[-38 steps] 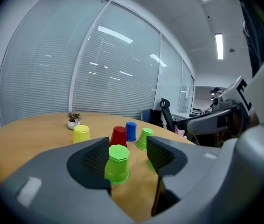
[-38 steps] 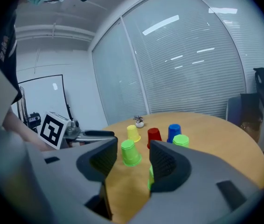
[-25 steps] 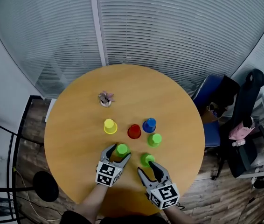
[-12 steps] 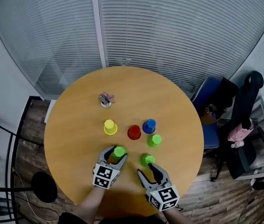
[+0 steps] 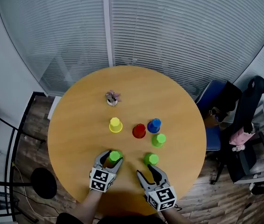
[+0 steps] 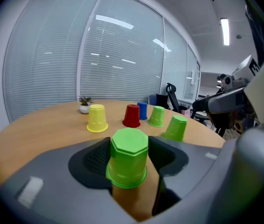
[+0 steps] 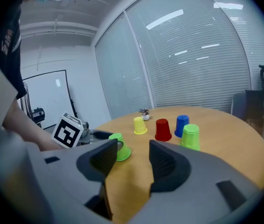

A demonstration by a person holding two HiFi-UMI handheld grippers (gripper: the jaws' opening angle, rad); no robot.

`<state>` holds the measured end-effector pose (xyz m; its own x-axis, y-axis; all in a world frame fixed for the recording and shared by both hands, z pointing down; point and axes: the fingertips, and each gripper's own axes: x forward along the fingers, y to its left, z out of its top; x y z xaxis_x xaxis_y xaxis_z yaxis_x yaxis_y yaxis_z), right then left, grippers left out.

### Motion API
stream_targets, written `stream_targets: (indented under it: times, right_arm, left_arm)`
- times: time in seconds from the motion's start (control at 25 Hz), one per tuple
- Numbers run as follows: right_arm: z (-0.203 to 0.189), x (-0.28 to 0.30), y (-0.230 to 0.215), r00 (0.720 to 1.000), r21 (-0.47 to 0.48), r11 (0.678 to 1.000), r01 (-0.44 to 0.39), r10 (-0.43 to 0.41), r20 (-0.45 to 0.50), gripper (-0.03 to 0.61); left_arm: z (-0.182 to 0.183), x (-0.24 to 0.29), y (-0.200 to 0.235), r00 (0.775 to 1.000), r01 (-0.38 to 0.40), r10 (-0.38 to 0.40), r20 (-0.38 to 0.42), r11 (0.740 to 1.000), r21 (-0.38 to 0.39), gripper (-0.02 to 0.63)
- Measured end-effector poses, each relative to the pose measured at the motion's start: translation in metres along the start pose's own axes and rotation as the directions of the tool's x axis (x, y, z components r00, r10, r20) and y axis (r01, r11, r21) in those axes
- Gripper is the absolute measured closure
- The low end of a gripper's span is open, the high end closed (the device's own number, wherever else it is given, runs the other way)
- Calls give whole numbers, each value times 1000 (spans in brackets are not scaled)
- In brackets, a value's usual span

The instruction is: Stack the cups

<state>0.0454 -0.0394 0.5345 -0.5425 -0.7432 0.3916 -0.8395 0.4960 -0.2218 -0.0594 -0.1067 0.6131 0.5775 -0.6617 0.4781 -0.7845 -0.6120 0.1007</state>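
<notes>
On the round wooden table stand upside-down cups: yellow, red, blue and two green ones. A third green cup sits between the pads of my left gripper, which is shut on it near the table's front edge. My right gripper stands open just behind the nearer loose green cup, with nothing between its jaws. In the right gripper view the left gripper's marker cube and its cup show at left.
A small potted plant stands behind the cups. Dark office chairs are off the table's right side, with a black round stand base on the floor at left. Window blinds fill the far side.
The left gripper's jaws have drawn in onto the green cup and pulled it back towards the table's front edge. The right gripper has stayed where it was.
</notes>
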Motion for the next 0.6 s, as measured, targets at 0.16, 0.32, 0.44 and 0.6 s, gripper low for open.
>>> stream_targets:
  times: [0.16,0.32,0.44,0.6]
  right_arm:
    - [4,-3,-11,1000,-17,999,28,-28,13,390]
    - [9,-6,-32,997,-39,997,74,-73,23,390]
    - [7,-7,-47,995,-85,991,104,-103,16,389]
    - [-4,-2,-62,993,-139,984,113,-117,-19,383]
  left_arm:
    - [0,-2,-2,1000,9,-9,10,999,-48,330]
    - [12,-14,-8,999,-6,8,46,999,-49,319]
    - [22,-25,-18,996,-13,18,86,998,-58,319]
    - [28,-39,-27,992,-46,54,111,996,-76,319]
